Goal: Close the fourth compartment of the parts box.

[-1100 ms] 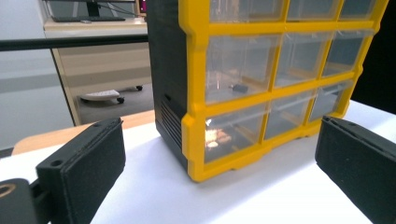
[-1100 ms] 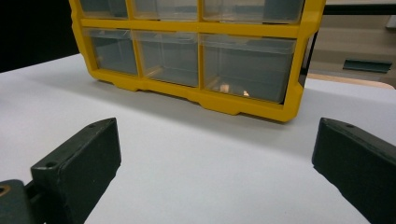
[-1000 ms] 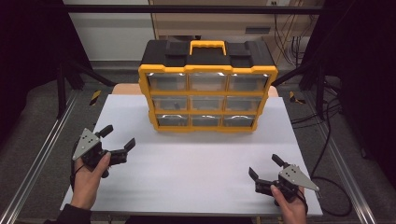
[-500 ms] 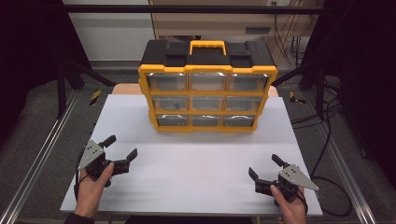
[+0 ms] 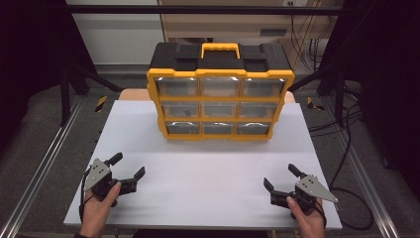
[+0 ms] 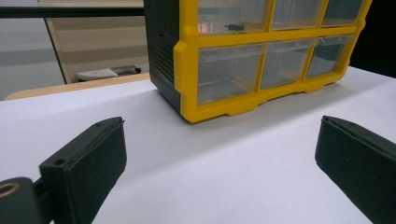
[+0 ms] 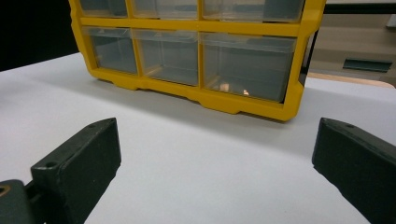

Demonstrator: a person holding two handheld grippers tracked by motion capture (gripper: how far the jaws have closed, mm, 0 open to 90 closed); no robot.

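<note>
A yellow and black drawer cabinet (image 5: 220, 89) with clear drawers stands at the back middle of the white table (image 5: 208, 173). A small dark part lies in its middle-left drawer (image 6: 232, 27). My left gripper (image 5: 128, 166) rests open near the table's front left corner, nothing between its jaws. My right gripper (image 5: 281, 176) sits open near the front right corner, also holding nothing. The cabinet's lower drawers (image 7: 173, 53) show ahead in the right gripper view, and the cabinet (image 6: 261, 56) stands ahead in the left gripper view.
The cabinet has a yellow carry handle (image 5: 220, 48) on its black top. Metal rails (image 5: 44, 163) run along both sides of the table. Cables (image 5: 346, 148) lie on the floor at the right. Bare white table lies between the grippers and the cabinet.
My left gripper has moved back toward the table's front left corner and lower. The right gripper has stayed in place.
</note>
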